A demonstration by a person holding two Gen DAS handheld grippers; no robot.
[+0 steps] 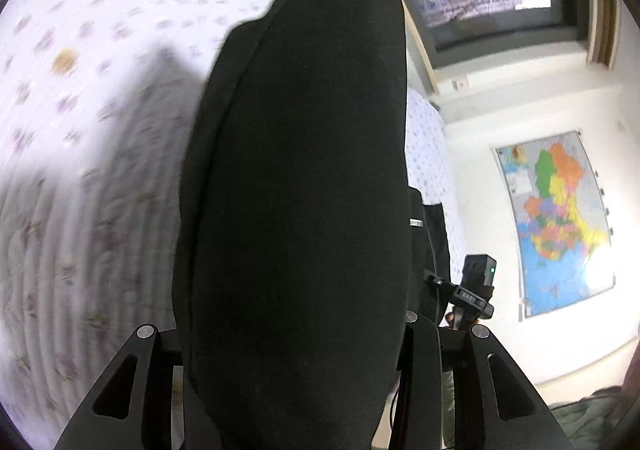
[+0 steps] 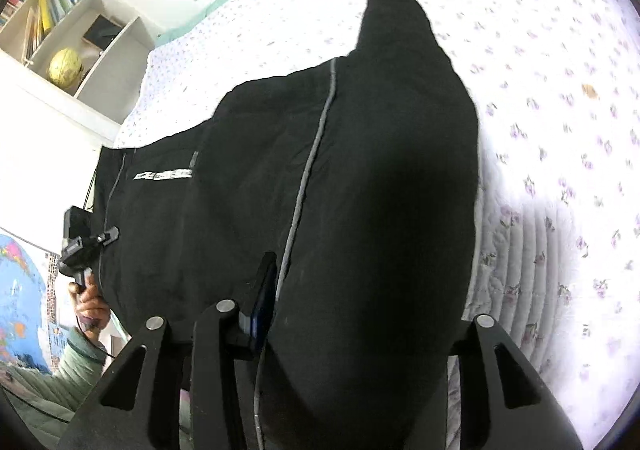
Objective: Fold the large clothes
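Left wrist view first: we see our left gripper (image 1: 296, 350) clamped on a thick fold of the black garment (image 1: 296, 170), which rises between the jaws and hides most of the flowered bedspread (image 1: 80, 130). A wall map (image 1: 556, 218) hangs at right.

Right wrist view: our right gripper (image 2: 360, 330) has black cloth bunched between its jaws; whether they pinch it we cannot tell. The garment hangs stretched above the bedspread towards the left gripper. A bookshelf (image 2: 80, 30) stands beyond.
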